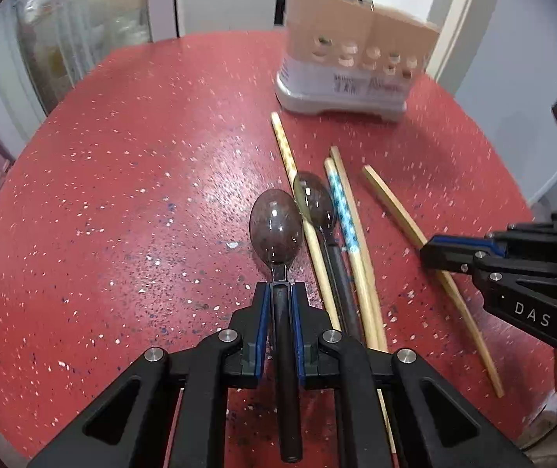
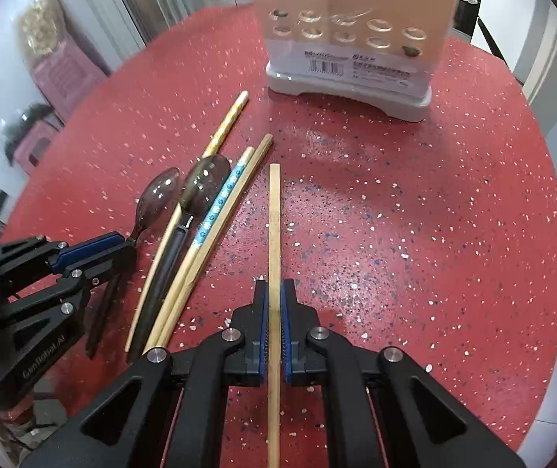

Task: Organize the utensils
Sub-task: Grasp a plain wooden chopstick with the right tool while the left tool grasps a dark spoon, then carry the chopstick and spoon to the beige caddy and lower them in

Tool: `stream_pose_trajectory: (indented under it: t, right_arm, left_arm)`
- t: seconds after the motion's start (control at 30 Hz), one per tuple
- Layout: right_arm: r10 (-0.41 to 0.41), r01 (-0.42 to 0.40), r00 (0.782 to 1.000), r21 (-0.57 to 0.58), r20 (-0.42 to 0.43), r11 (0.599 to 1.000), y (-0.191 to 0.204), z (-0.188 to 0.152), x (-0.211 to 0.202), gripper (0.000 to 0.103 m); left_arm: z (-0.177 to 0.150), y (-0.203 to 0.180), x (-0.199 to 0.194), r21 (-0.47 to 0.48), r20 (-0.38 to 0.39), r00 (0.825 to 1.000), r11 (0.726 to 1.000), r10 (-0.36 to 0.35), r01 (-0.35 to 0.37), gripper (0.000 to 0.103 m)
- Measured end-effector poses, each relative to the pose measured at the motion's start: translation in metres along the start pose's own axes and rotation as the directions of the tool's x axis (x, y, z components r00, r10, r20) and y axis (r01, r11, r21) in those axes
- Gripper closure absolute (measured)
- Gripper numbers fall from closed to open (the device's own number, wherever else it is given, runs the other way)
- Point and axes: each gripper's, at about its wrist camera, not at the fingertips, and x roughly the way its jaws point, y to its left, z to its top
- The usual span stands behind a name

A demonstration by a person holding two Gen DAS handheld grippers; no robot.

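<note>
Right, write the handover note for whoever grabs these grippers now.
Left hand-held gripper: shut on the handle of a dark translucent spoon.
Right hand-held gripper: shut on a plain bamboo chopstick.
On the red speckled table: a second spoon, a gold-patterned chopstick, a blue-patterned chopstick and another plain chopstick, lying bunched together.
The utensil holder stands at the far side; some utensils already stick out of its top.
Left: slot both held pieces, then the four on the table.

Glossy translucent plastic spoon, matt pale wooden chopstick, on a smooth speckled red table.
</note>
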Motion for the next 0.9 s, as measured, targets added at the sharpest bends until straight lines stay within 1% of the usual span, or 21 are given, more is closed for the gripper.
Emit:
stream_pose_trajectory:
  t: [0.07, 0.13, 0.23, 0.27, 0.33, 0.4, 0.57, 0.67, 0.77, 0.83, 0.9]
  right_arm:
    - [0.030, -0.031, 0.999, 0.007, 0.040, 0.999, -0.005, -0.004, -0.010, 0.097]
    - [0.058, -0.059, 0.995, 0.011, 0.075, 0.998, -0.009, -0.004, -0.021, 0.097]
    - [0.109, -0.113, 0.984, 0.019, 0.142, 0.993, -0.018, -0.009, -0.042, 0.097]
    - [0.127, -0.132, 0.978, 0.020, 0.168, 0.991, -0.020, -0.010, -0.050, 0.097]
    - [0.154, -0.162, 0.965, 0.022, 0.213, 0.987, -0.023, -0.010, -0.063, 0.097]
    - [0.174, -0.186, 0.948, 0.021, 0.266, 0.982, -0.027, -0.007, -0.078, 0.097]
    - [0.181, -0.208, 0.912, 0.034, 0.368, 0.978, -0.029, 0.012, -0.111, 0.097]
    - [0.183, -0.221, 0.892, 0.046, 0.414, 0.974, -0.040, 0.028, -0.130, 0.097]
    - [0.171, -0.214, 0.881, 0.051, 0.442, 0.975, -0.045, 0.033, -0.141, 0.097]
    - [0.168, -0.214, 0.878, 0.053, 0.448, 0.975, -0.046, 0.036, -0.143, 0.097]
    - [0.178, -0.227, 0.879, 0.060, 0.443, 0.972, -0.048, 0.035, -0.139, 0.097]
  left_arm:
    - [0.000, 0.006, -0.011, -0.030, 0.046, 0.999, 0.999, -0.019, 0.020, 0.066]
    - [0.001, 0.008, -0.022, -0.053, 0.086, 0.996, 0.998, -0.022, 0.027, 0.066]
    - [0.002, 0.010, -0.038, -0.075, 0.138, 0.990, 0.996, -0.027, 0.037, 0.066]
    - [0.004, 0.016, -0.041, -0.077, 0.149, 0.988, 0.996, -0.029, 0.041, 0.066]
    - [0.011, 0.014, -0.054, -0.082, 0.188, 0.982, 0.996, -0.028, 0.044, 0.066]
    - [0.017, 0.017, -0.063, -0.082, 0.222, 0.975, 0.995, -0.034, 0.054, 0.078]
    - [0.045, 0.017, -0.083, -0.084, 0.297, 0.953, 0.993, -0.059, 0.088, 0.078]
    - [0.062, 0.016, -0.090, -0.073, 0.327, 0.943, 0.992, -0.069, 0.098, 0.078]
    - [0.069, 0.015, -0.090, -0.087, 0.325, 0.943, 0.990, -0.074, 0.107, 0.078]
    - [0.071, 0.018, -0.084, -0.116, 0.296, 0.953, 0.988, -0.068, 0.106, 0.078]
    - [0.070, 0.021, -0.075, -0.149, 0.260, 0.965, 0.986, -0.030, 0.071, 0.078]
